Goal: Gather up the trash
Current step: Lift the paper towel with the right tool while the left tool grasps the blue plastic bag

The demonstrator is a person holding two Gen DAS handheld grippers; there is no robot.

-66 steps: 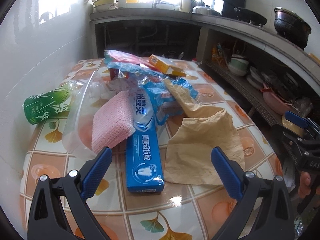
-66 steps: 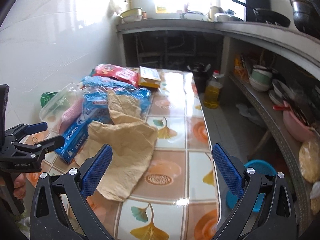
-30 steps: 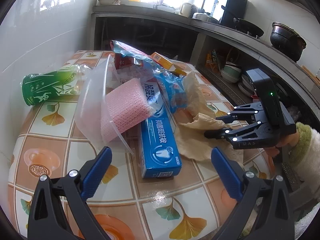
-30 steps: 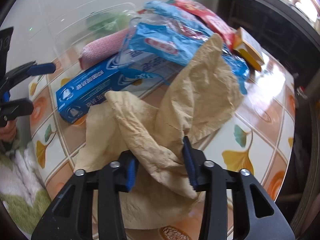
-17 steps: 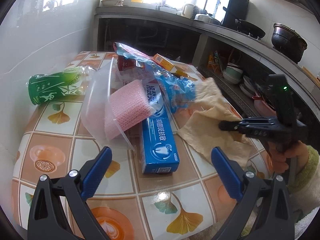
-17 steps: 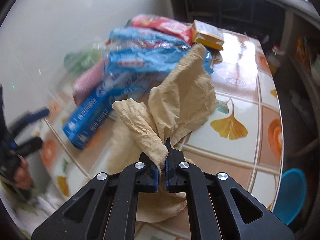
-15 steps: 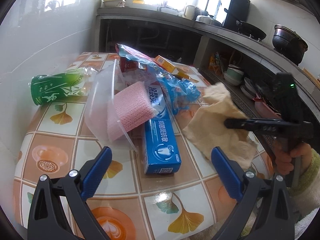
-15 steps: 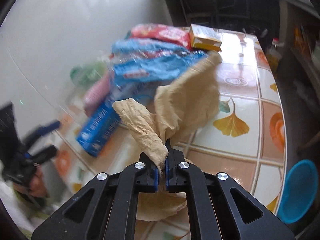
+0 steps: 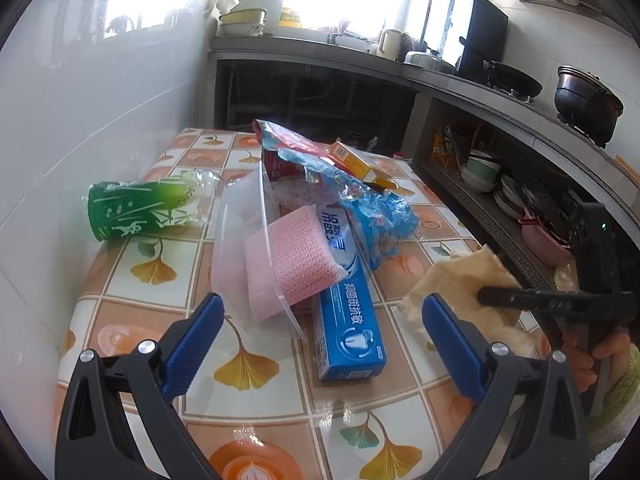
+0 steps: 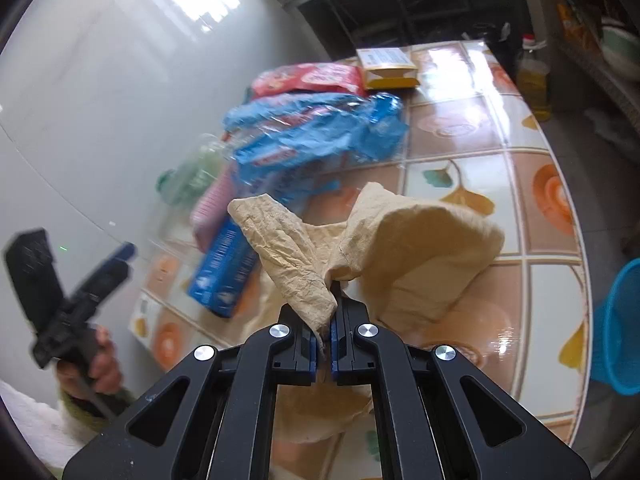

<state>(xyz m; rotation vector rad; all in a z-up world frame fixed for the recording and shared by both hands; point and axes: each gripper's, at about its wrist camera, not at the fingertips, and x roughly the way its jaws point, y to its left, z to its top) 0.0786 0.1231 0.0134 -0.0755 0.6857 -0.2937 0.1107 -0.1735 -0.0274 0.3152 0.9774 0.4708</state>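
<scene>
My right gripper [image 10: 326, 320] is shut on a crumpled tan paper bag [image 10: 416, 252] and holds it lifted over the tiled table [image 10: 540, 216]; the bag also shows in the left wrist view [image 9: 452, 280], with the right gripper [image 9: 486, 295] pinching it at the table's right edge. My left gripper [image 9: 320, 332] is open and empty above the table's near end. Ahead of it lie a blue toothpaste box [image 9: 348, 304], a pink sponge [image 9: 288, 264] in a clear plastic container [image 9: 244, 240], a blue wrapper [image 9: 376, 208], a red packet [image 9: 288, 144], a yellow box [image 9: 352, 160] and a green bottle [image 9: 136, 208].
A white tiled wall [image 9: 80, 120] runs along the table's left side. A concrete counter [image 9: 500, 112] with pots and shelves of dishes stands at the right and back. A blue basket [image 10: 620, 328] sits on the floor beside the table. An oil bottle [image 10: 534, 80] stands beyond the table's far end.
My right gripper closed on the tan paper bag and lifted it off the table, drawing it toward the right edge. My left gripper stayed open, drifting slightly.
</scene>
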